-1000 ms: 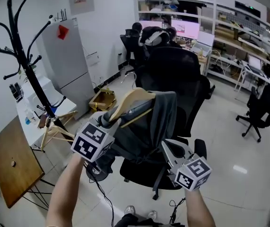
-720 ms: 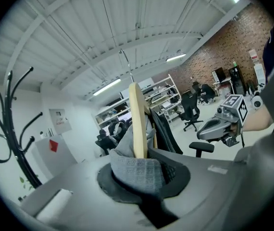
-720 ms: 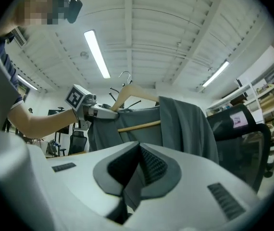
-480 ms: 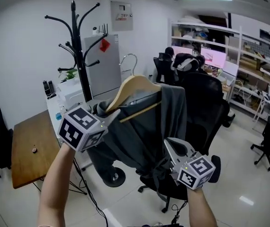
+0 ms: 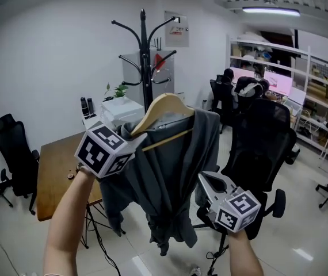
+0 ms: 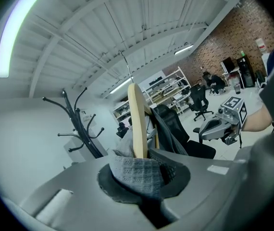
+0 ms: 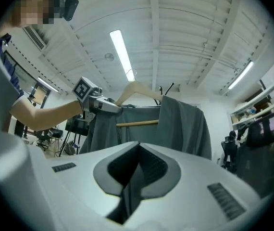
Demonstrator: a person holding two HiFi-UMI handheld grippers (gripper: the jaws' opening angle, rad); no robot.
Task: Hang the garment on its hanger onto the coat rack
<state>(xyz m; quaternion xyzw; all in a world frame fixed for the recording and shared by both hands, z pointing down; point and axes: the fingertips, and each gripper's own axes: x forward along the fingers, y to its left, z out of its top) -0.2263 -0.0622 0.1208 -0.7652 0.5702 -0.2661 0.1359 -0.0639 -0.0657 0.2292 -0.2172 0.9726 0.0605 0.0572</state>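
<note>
A grey garment [image 5: 170, 171] hangs from a wooden hanger [image 5: 164, 105], held up in the air. My left gripper [image 5: 130, 137] is shut on the hanger's left shoulder with the cloth over it; the wood and knit fabric sit between its pads in the left gripper view [image 6: 137, 170]. The black coat rack [image 5: 144, 56] stands behind the hanger, apart from it, and also shows in the left gripper view [image 6: 81, 129]. My right gripper [image 5: 201, 177] is at the garment's right edge, lower down, and is shut with a thin strip of grey cloth between its pads [image 7: 137, 165].
A wooden table [image 5: 52, 171] stands at the left below the rack, with a black chair [image 5: 14, 148] beyond it. Another black office chair [image 5: 264, 142] is behind the garment on the right. Shelves and desks with monitors [image 5: 267, 68] fill the far right.
The view has swung left, so the coat rack now stands straight behind the hanger. The garment has come up off the office chair and hangs free. Both grips look the same.
</note>
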